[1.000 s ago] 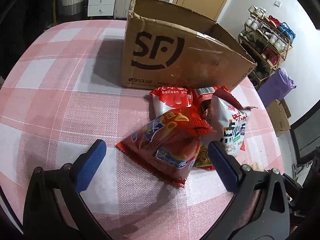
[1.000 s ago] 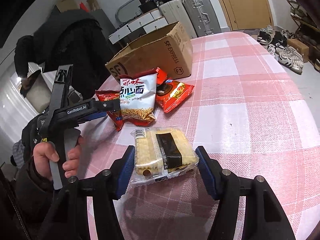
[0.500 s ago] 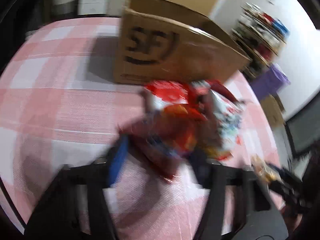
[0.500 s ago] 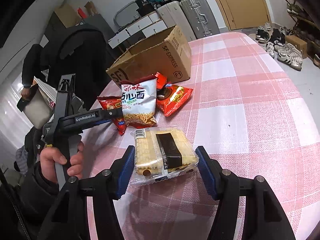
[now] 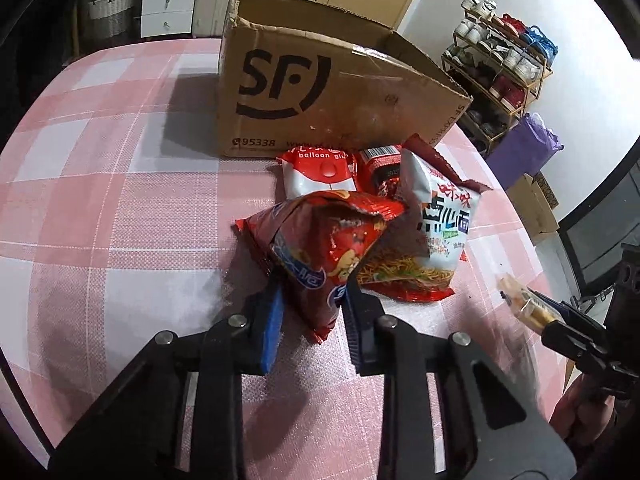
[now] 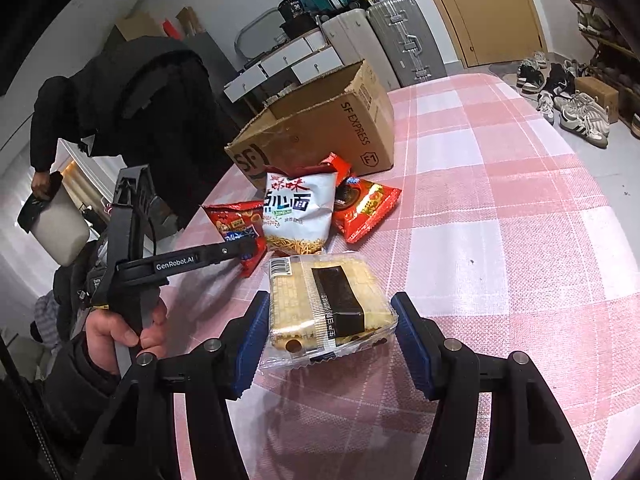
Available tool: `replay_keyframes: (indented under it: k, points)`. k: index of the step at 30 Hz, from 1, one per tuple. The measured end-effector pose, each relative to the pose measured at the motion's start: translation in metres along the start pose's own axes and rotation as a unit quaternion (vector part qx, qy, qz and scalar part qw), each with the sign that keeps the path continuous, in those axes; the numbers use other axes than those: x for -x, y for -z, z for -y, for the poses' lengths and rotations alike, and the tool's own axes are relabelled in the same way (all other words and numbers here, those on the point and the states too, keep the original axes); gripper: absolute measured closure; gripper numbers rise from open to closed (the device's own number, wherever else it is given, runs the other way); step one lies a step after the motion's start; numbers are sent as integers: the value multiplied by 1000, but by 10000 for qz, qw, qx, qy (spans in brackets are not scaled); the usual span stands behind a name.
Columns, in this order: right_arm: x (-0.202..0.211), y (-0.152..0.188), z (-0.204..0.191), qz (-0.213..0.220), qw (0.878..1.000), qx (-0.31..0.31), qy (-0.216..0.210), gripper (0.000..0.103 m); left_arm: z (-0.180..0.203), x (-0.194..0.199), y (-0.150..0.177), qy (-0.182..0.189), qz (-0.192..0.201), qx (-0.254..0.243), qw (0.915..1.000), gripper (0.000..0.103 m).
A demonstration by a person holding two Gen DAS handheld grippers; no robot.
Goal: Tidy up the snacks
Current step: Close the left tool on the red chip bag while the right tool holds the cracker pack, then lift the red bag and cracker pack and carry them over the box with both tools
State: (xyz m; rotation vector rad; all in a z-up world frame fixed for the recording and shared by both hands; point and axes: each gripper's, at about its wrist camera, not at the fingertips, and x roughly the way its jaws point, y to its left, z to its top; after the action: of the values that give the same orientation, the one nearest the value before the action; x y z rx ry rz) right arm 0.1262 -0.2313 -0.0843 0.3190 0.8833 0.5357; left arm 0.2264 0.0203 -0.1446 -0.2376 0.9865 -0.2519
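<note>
A brown cardboard box (image 5: 336,92) printed with a black SF logo is stood on the pink-and-white checked tablecloth (image 5: 104,208), its top flaps open. Its inside is partly seen in the right wrist view, where only bare cardboard walls can be made out; whether anything lies at the bottom cannot be told. All the snacks are seen outside it, heaped on the cloth just in front of its printed face.

The left gripper (image 5: 310,304) is seen closed on the lower corner of a dark red snack bag (image 5: 320,248), whose foil is pinched between the two blue pads. Beside that bag a white noodle snack bag (image 5: 436,224) is leaned, and behind both, against the box, a red-and-white packet marked "balloon" (image 5: 318,170) and a red packet with a barcode (image 5: 380,164) are lain.

The right gripper (image 6: 330,332) is held open, its pads set on either side of a clear-wrapped pack of pale biscuits with a dark band (image 6: 328,304); a small gap is shown at each side, so the pack is not squeezed. The pack lies on the cloth, near the heap and nearer the camera.

Only the right wrist view shows the hand (image 6: 120,332) around the left gripper's handle, a red-orange bag (image 6: 368,208) behind the noodle bag, and suitcases (image 6: 404,40) by the wall. Only the left wrist view shows a shoe rack (image 5: 504,68) and a purple bag (image 5: 520,148)
</note>
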Motion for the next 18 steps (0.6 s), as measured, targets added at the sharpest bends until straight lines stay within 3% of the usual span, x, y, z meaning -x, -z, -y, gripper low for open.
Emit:
replay_keyframes:
  k: [18]
  points:
    - [6,-4,-3,159,9999,-28,-37,42,-10,26,14,101,136,70,9998,82]
